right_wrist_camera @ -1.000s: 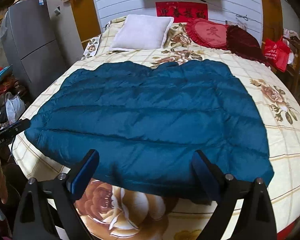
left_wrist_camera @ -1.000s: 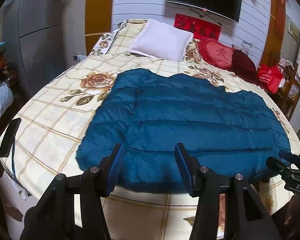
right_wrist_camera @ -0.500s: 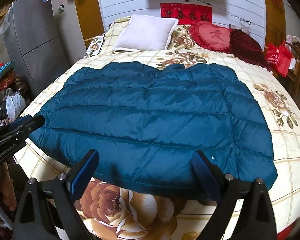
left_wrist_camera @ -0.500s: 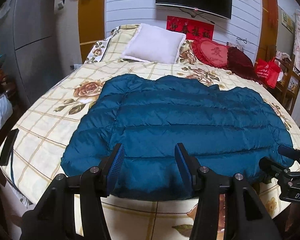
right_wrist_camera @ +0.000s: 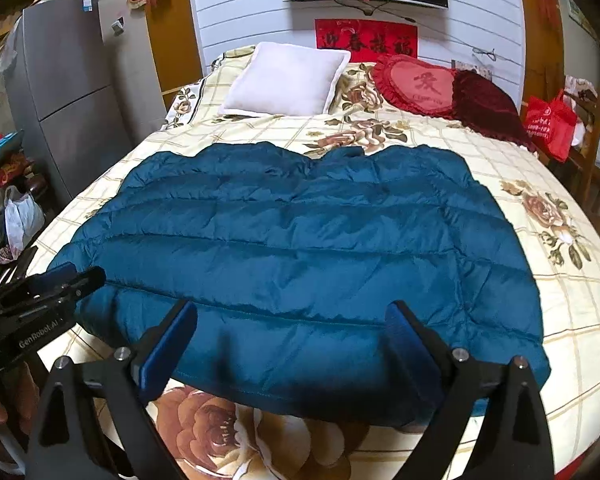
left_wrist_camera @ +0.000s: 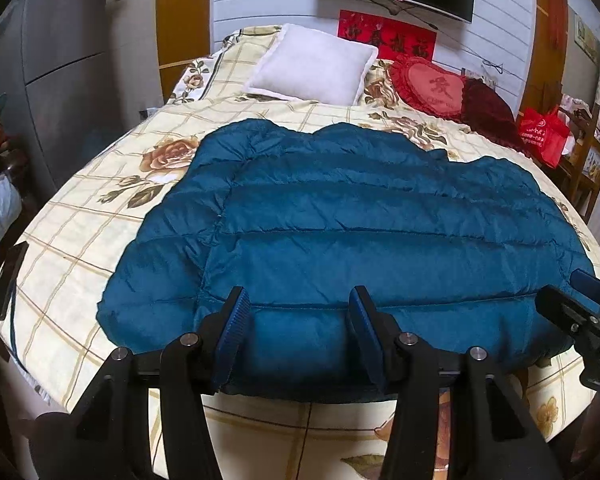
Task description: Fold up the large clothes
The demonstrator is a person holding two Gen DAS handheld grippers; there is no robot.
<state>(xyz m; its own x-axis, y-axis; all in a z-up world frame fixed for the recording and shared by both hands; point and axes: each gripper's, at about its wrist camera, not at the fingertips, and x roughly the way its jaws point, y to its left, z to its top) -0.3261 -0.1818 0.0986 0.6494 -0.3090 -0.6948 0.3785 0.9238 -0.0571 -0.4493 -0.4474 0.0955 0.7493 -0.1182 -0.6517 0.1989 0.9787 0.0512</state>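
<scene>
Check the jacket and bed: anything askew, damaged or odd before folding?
Nothing stands out. The teal quilted puffer jacket lies spread flat on the floral checked bedspread, lightly wrinkled, no visible tears. Both the left claw and right claw are open at its near hem.

Teal quilted puffer jacket, spread flat on the bed, plain side up, horizontal stitch lines across the body. Hem faces the near bed edge, collar notch toward the pillows. Sleeves lie down along both sides of the body, not spread out. Fabric lightly wrinkled, no folds made. In the right wrist view the jacket fills the bed's middle.
</scene>
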